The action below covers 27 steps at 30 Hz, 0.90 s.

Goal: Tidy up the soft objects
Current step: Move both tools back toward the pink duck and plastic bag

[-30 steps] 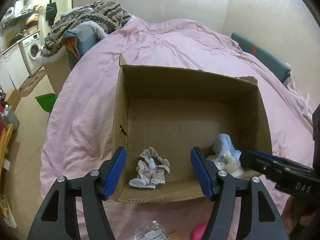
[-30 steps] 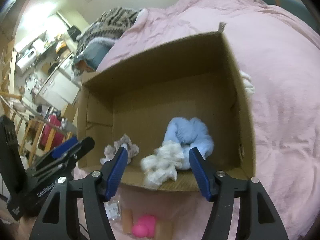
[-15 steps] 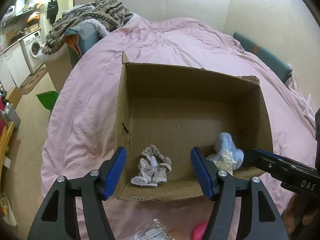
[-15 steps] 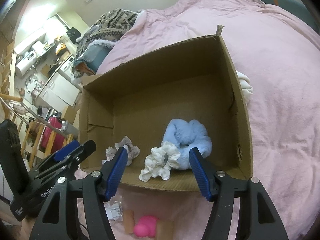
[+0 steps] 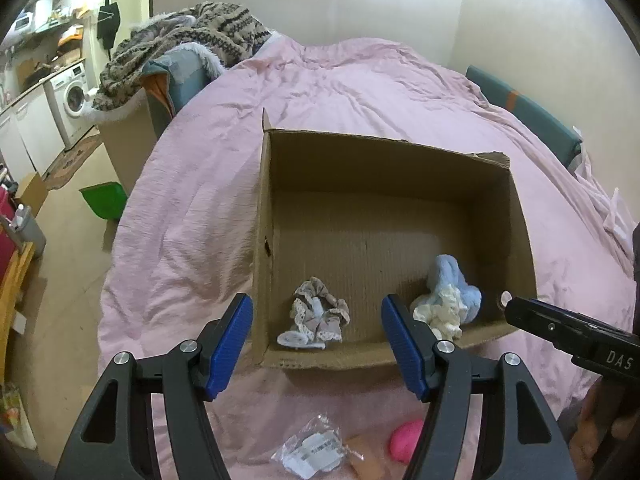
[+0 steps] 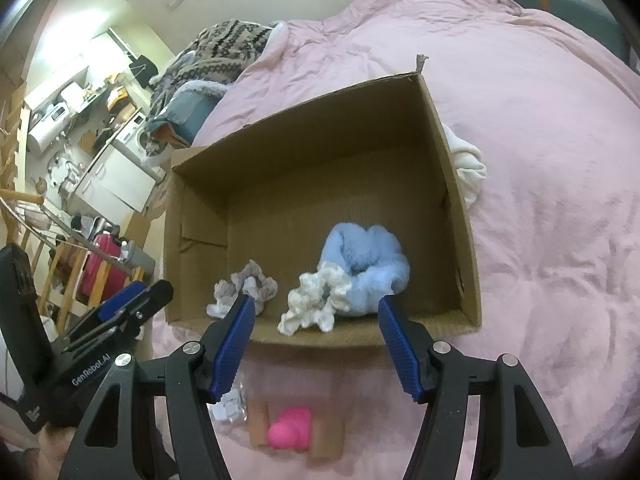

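Pink bedspread carries an open cardboard box; laundry corner behind.

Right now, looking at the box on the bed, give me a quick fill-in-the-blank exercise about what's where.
1. The lace scrunchie lies inside the ____ box.
2. The white scrunchie leans against a fluffy ____ one.
3. The pink item lies ____ the box, on the bedspread.
4. Both the left tool and the right tool hold ____.

Missing words: cardboard; blue; outside; nothing
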Available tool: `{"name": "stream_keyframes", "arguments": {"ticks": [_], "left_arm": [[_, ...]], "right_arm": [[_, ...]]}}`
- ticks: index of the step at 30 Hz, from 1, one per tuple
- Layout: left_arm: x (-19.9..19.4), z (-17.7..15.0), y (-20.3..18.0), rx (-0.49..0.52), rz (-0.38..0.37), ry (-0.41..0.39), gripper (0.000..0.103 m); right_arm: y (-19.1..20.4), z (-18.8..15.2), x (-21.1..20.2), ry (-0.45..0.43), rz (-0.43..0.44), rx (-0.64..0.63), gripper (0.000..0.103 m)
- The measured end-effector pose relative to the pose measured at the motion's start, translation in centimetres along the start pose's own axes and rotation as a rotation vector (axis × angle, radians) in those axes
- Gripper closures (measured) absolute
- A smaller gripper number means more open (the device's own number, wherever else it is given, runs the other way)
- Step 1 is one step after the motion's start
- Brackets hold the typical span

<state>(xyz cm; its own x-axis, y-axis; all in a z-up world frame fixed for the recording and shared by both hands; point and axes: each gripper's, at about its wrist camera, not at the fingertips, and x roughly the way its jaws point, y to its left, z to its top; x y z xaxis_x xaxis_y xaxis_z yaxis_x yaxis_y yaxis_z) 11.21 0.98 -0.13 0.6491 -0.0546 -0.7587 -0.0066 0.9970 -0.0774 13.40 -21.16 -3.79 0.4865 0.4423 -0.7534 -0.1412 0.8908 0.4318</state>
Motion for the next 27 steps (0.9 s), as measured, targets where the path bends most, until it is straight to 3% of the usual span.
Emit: {"name": "stream_keyframes", "arguments": {"ticks": [12, 27], "left_arm": [[-2.0, -1.7, 0.6, 0.007, 0.021, 0.017, 0.039], [-1.8, -4.7, 0.9, -0.006, 0.029, 0.139, 0.039]], "right_arm": [[0.2, -2.0, -2.0, 0.001, 0.0, -0.006, 0.035], [0.1, -4.2, -1.8, 0.075, -0.031, 0.024, 0.035]]}}
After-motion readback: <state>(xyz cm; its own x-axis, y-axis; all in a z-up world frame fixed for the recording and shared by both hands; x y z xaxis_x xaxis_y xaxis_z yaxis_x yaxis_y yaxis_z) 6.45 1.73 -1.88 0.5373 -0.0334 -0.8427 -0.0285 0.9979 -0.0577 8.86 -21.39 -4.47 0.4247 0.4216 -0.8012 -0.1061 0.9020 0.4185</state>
